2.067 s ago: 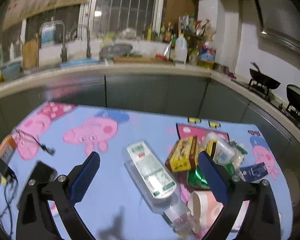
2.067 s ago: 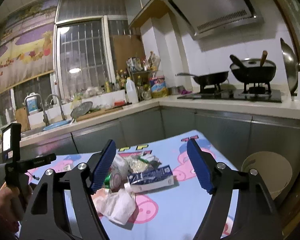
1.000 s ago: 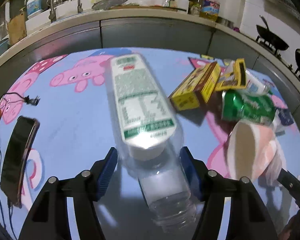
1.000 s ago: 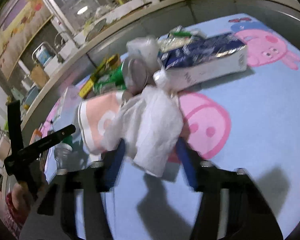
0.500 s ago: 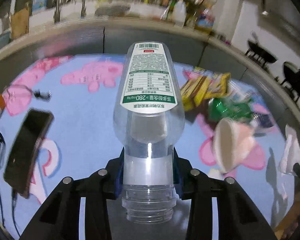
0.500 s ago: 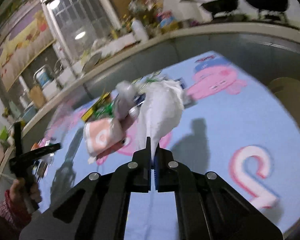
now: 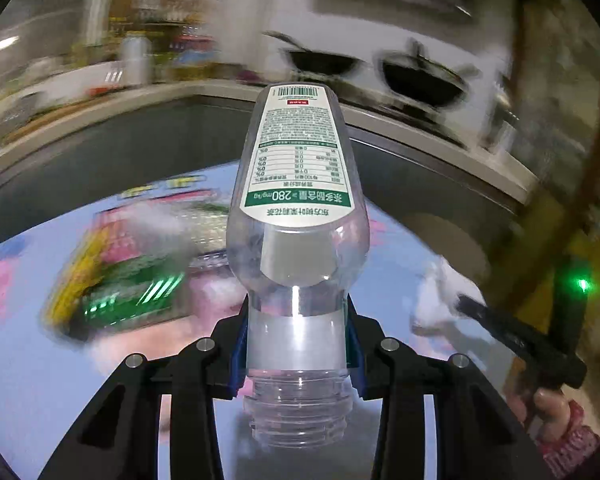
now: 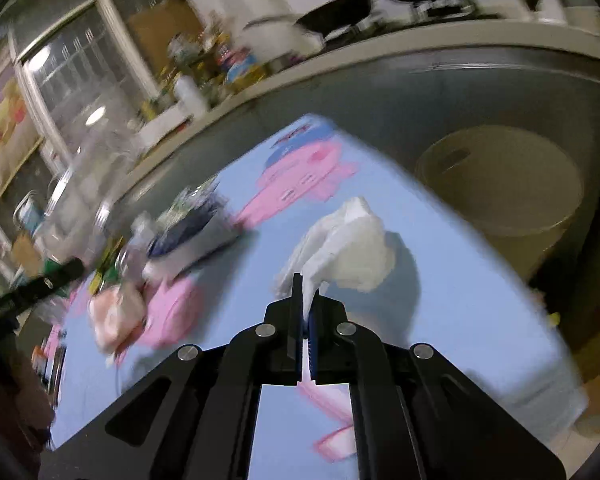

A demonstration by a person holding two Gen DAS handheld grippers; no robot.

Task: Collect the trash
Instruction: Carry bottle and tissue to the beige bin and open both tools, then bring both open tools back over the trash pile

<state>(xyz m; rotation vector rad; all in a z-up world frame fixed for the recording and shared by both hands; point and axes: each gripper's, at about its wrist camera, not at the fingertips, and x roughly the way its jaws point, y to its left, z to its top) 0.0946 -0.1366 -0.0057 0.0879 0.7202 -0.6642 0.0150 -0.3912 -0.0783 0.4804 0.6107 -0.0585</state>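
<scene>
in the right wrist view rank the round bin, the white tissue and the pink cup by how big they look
1. Round bin, clearly the largest.
2. White tissue, though it hangs close to the camera in the right gripper, which may inflate it.
3. Pink cup, smallest and blurred.

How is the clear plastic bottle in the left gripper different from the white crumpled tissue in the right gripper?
The clear plastic bottle is rigid, see-through and bears a green and white label; the white crumpled tissue is soft, opaque and plain. The left gripper clamps the bottle's neck with jaws apart around it; the right gripper pinches the tissue's edge, jaws almost together. Both are lifted above the table.
</scene>
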